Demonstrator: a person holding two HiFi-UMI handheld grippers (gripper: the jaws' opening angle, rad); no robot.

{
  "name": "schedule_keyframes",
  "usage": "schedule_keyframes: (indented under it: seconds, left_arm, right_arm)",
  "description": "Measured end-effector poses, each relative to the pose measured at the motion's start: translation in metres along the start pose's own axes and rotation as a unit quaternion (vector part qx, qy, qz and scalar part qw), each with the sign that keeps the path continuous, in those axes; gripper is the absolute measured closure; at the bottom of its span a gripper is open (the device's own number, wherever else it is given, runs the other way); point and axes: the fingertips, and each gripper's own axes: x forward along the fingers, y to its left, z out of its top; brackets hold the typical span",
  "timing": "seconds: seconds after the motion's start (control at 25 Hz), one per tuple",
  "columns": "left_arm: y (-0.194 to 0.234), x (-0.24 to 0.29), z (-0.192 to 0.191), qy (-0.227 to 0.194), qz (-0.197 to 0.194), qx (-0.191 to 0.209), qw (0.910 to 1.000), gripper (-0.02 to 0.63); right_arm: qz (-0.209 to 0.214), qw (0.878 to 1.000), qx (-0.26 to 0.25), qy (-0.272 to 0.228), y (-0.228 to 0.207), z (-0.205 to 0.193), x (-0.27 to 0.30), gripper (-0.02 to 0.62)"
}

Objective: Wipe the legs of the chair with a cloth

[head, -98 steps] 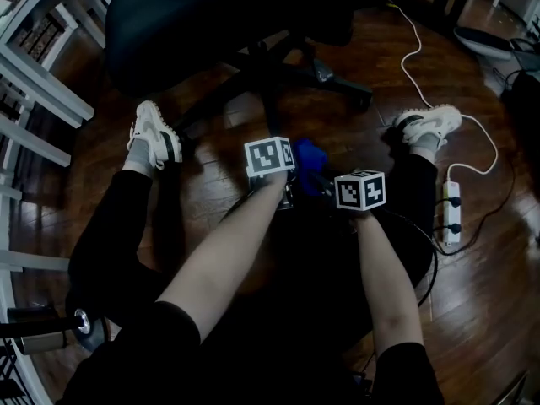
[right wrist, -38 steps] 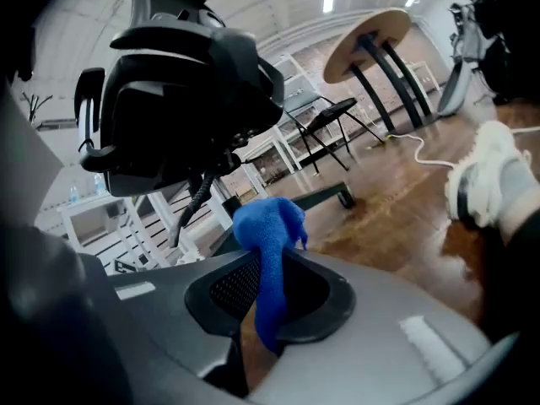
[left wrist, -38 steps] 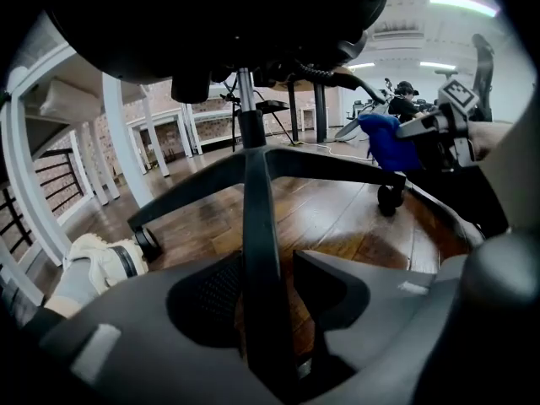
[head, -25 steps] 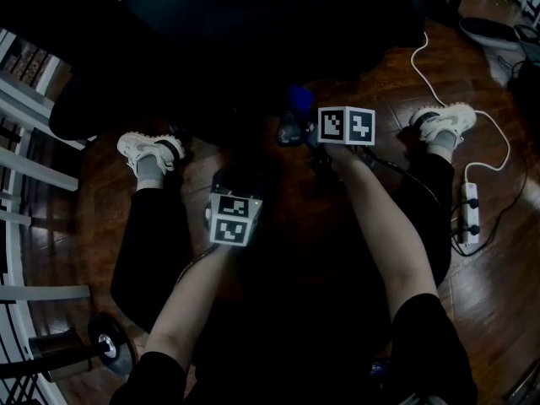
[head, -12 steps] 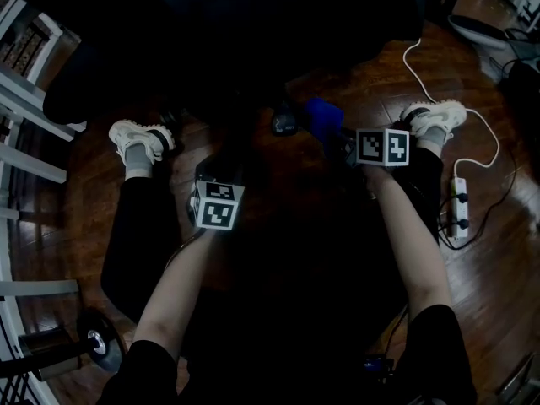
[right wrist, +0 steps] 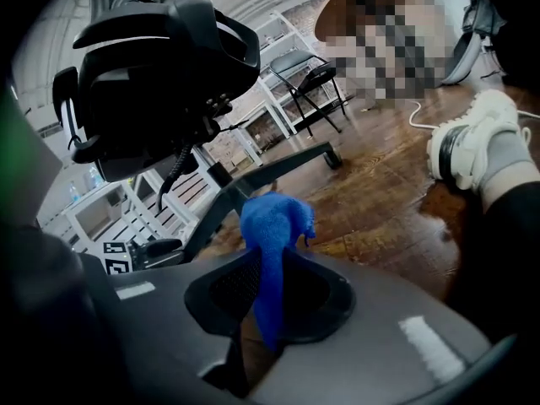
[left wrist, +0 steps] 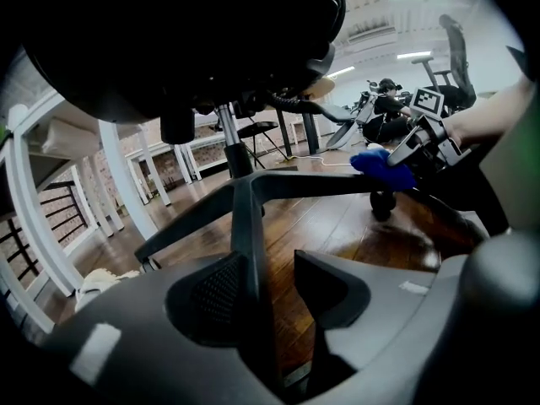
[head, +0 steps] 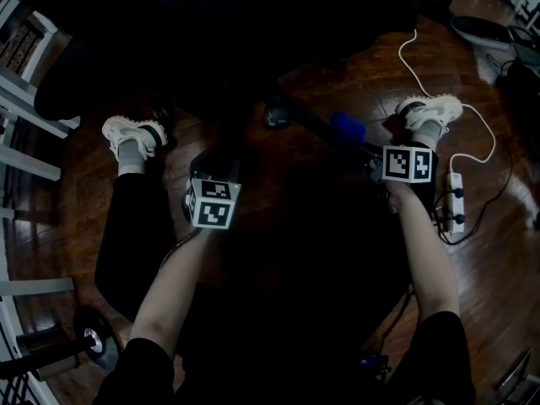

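The black office chair (head: 253, 24) fills the top of the head view, its star base (left wrist: 253, 188) spread over the wood floor. My left gripper (head: 213, 169) sits low at one chair leg (left wrist: 246, 234), which runs between its jaws. In the left gripper view the jaws (left wrist: 270, 292) are opening; the leg lies against the left finger (left wrist: 211, 294), with floor showing before the right one. My right gripper (head: 364, 148) is shut on the blue cloth (head: 347, 127), (right wrist: 270, 226), which rests on another leg (left wrist: 321, 182) near its caster (left wrist: 382, 207).
The person's white shoes (head: 126, 133), (head: 430, 110) stand either side of the base. A power strip (head: 456, 205) with a white cable (head: 413, 53) lies on the floor at the right. White furniture rails (head: 25, 83) line the left edge.
The right gripper has slid right and nearer with the blue cloth, outward along the chair leg. The left gripper has stayed almost still at its leg.
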Motion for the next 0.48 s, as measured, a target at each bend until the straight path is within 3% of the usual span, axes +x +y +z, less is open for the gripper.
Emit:
schedule_keyframes:
  seconds: [0.12, 0.28, 0.4, 0.48]
  left_arm:
    - [-0.024, -0.005, 0.021, -0.027, -0.027, -0.003, 0.9993, 0.431]
    - [-0.089, -0.005, 0.048, -0.052, -0.115, -0.020, 0.9918, 0.431]
    - [-0.138, -0.002, 0.072, -0.077, -0.188, -0.040, 0.9784, 0.431]
    - [-0.159, -0.003, 0.087, -0.092, -0.225, -0.060, 0.9680, 0.431]
  right_arm:
    - [-0.009, 1.000, -0.009, 0.004, -0.004, -0.004, -0.005, 0.520]
    - [-0.019, 0.999, -0.043, 0.014, -0.003, -0.001, -0.011, 0.520]
    - [-0.001, 0.993, -0.119, -0.004, 0.012, 0.030, -0.001, 0.520]
    - [0.005, 0.981, -0.193, -0.008, 0.023, 0.054, 0.014, 0.520]
